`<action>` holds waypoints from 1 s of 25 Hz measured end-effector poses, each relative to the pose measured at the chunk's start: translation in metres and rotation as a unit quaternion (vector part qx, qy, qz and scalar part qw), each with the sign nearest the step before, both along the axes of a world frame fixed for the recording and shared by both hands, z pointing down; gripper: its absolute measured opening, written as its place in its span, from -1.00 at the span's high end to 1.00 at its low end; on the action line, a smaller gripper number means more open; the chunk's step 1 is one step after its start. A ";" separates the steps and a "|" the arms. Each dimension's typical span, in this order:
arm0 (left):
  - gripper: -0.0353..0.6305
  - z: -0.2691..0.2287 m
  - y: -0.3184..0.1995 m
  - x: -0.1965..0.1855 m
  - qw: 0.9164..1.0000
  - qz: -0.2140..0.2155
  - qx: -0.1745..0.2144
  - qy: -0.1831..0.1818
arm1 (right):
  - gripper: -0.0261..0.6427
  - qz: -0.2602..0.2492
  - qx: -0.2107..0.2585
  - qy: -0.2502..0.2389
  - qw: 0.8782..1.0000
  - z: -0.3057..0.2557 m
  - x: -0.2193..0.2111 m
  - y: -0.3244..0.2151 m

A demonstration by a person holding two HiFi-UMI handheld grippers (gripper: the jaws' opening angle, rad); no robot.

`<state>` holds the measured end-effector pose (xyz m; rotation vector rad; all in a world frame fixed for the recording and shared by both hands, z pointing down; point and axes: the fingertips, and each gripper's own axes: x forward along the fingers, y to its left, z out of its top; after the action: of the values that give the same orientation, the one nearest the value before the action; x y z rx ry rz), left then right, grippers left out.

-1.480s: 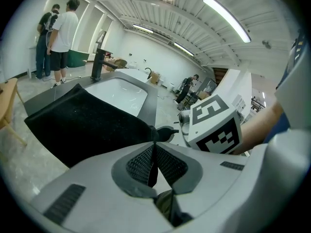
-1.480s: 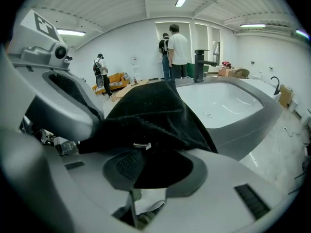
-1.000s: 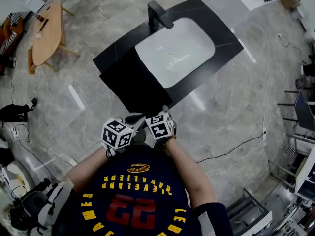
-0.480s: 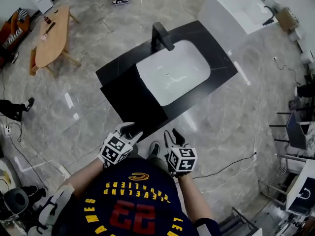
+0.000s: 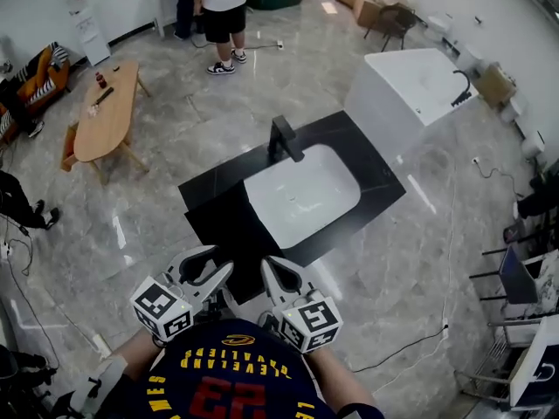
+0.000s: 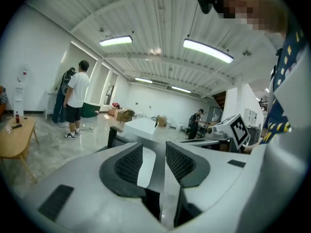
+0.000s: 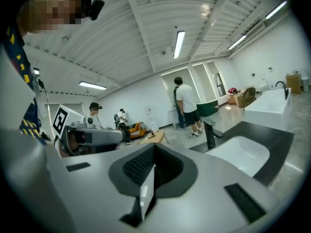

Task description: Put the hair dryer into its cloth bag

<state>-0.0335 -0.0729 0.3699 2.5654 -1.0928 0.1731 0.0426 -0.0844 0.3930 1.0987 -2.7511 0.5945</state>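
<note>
**Dryer and bag out of sight, both tongs empty**

I find neither dryer nor bag in any view, so I cannot say which way they lie from me or which hand is nearer. The counter [image 5: 218,201] with its sink [image 5: 301,201] sits ahead of and below both tongs, and I see no dryer on its top. The left tongs [image 5: 210,264] have just opened and stand released, nothing between the jaws. The right tongs [image 5: 272,275] have just closed, clenched on nothing. A second ago both tongs sat side by side at the counter's near edge. Now they are apart, close to my chest, and more of the room shows.
</note>
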 end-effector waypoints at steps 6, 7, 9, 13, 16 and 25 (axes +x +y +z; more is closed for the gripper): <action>0.49 -0.081 0.016 0.001 0.995 -0.008 0.095 0.020 | 0.90 -0.043 0.087 -0.043 0.994 -0.095 -0.040 -0.002; 0.60 -0.086 0.019 -0.001 0.994 -0.012 0.106 0.013 | 0.90 -0.052 0.103 -0.049 0.992 -0.107 -0.046 0.000; 0.86 -0.087 0.020 -0.009 0.993 -0.029 0.113 0.006 | 0.90 -0.072 0.124 -0.064 0.988 -0.122 -0.058 0.005; 0.88 -0.077 0.020 -0.031 0.993 -0.070 0.093 0.021 | 0.90 -0.094 0.118 -0.074 0.986 -0.117 -0.078 0.014; 0.88 -0.076 0.022 -0.040 0.992 -0.087 0.090 0.015 | 0.90 -0.100 0.117 -0.069 0.986 -0.112 -0.083 0.019; 0.88 -0.069 0.024 -0.041 0.992 -0.096 0.077 0.003 | 0.90 -0.113 0.143 -0.068 0.981 -0.116 -0.092 0.025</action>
<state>-0.0748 -0.0487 0.3008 2.5702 -1.3914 0.0328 -0.0491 -0.0590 0.2768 0.7967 -3.0959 0.2599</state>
